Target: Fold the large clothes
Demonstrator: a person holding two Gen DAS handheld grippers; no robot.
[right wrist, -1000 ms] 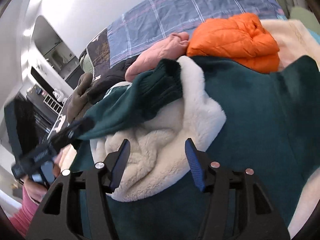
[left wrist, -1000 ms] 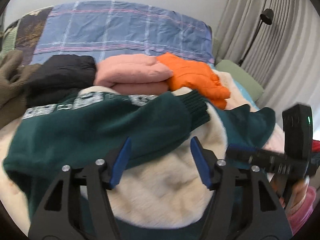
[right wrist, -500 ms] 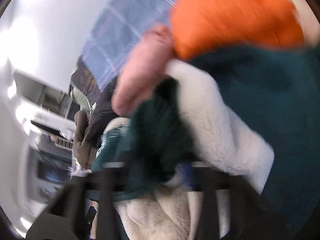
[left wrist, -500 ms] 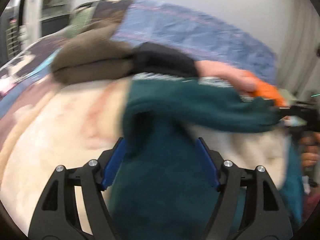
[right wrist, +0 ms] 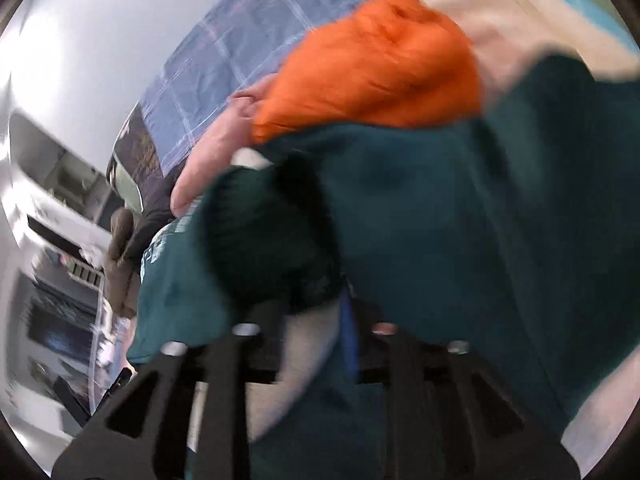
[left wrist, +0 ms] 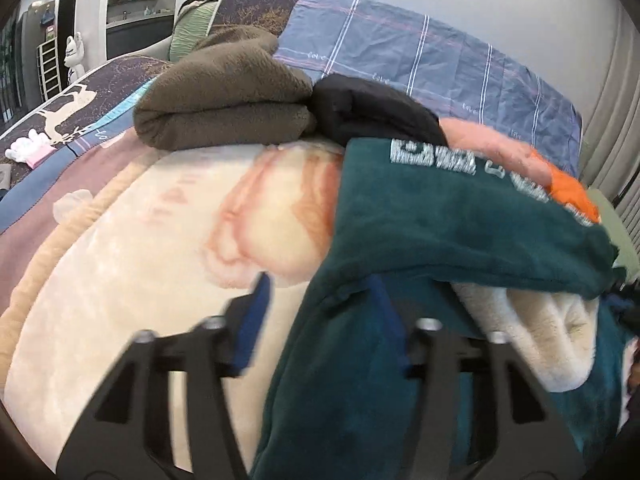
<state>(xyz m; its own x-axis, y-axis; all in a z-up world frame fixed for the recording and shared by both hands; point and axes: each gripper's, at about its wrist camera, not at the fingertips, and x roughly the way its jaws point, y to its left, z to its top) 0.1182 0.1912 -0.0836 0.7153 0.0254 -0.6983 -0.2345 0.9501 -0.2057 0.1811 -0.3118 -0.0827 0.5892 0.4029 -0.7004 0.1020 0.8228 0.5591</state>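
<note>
A dark green sweatshirt [left wrist: 440,232] with white lettering and a cream fleece lining [left wrist: 552,328] lies on the bed. My left gripper [left wrist: 320,320] is around its left edge, jaws partly closed with green fabric between them; the right finger is half buried in cloth. In the right wrist view the sweatshirt [right wrist: 460,220] fills the frame, its ribbed cuff [right wrist: 272,240] bunched over my right gripper [right wrist: 316,312], whose jaws are close together on the fabric. The view is blurred.
Folded clothes line the back of the bed: a brown fleece [left wrist: 224,92], a black garment [left wrist: 368,112], a pink one [left wrist: 488,148] and an orange jacket [right wrist: 376,68]. A cream and pink blanket [left wrist: 140,260] covers the bed. A blue plaid pillow [left wrist: 420,52] stands behind.
Both grippers were open above the sweatshirt; they have since moved apart onto it and closed on fabric. The left swung to the garment's left edge, the right went to the cuff.
</note>
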